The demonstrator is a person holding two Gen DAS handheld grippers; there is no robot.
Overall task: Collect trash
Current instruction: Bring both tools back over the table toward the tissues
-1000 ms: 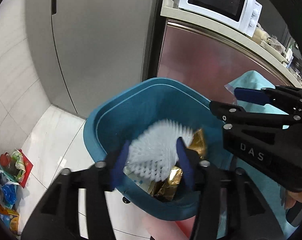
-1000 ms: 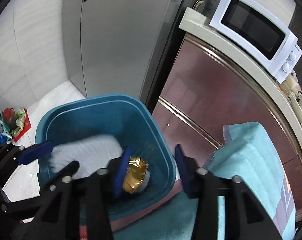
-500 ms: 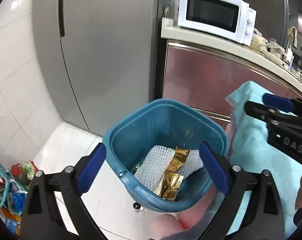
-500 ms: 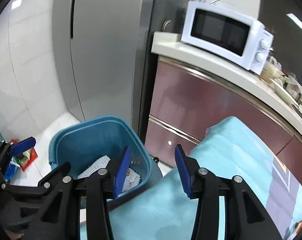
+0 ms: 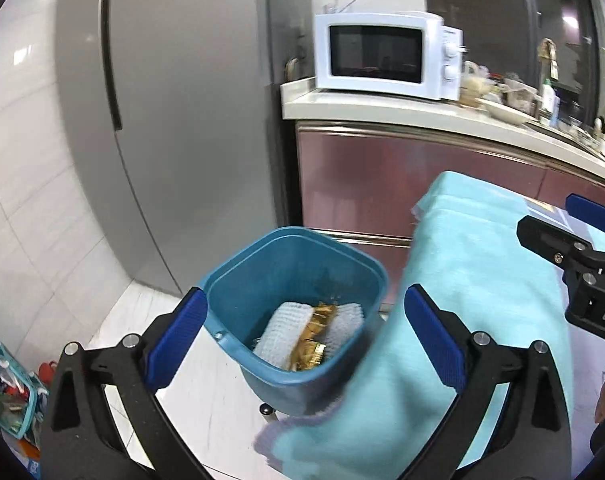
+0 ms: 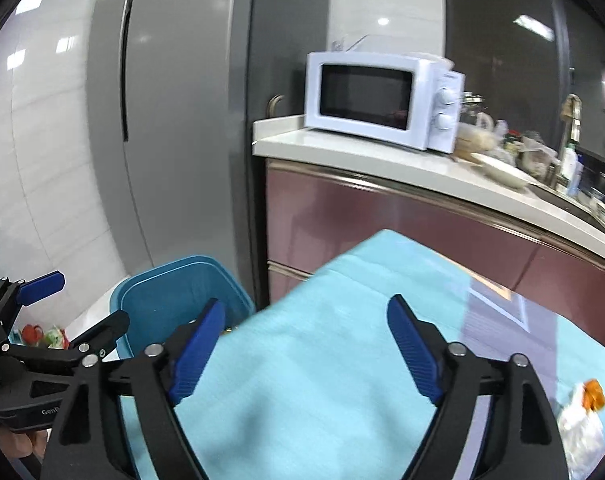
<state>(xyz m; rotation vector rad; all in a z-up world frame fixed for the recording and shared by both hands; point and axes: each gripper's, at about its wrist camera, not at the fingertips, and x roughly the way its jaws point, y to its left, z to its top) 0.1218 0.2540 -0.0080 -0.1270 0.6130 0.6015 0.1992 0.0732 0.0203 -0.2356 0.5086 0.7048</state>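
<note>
The left hand-held gripper (image 5: 302,328) hangs above the blue bin (image 5: 230,280), its blue pads wide apart and opening, with nothing pressed between them. The bin sits just below and ahead of its tips, on the floor beside the cloth-covered surface (image 5: 482,280). Inside the bin, seen between the left pads, lie two pieces of white foam netting (image 5: 284,330) with a gold wrapper (image 5: 312,342) between them.

The right hand-held gripper (image 6: 304,346) is over the turquoise cloth, its pads also spread and opening, empty. The bin is down to its left, just past its left pad, partly hidden by it. To the lower right of this gripper, near its right finger, a crumpled white wrapper with an orange bit (image 6: 582,412) lies on the cloth. The left gripper shows at the far left of the right view, held by a hand (image 6: 16,442).

Ahead of both grippers stand a grey fridge (image 5: 174,120) and a counter carrying a white microwave (image 5: 382,56).
</note>
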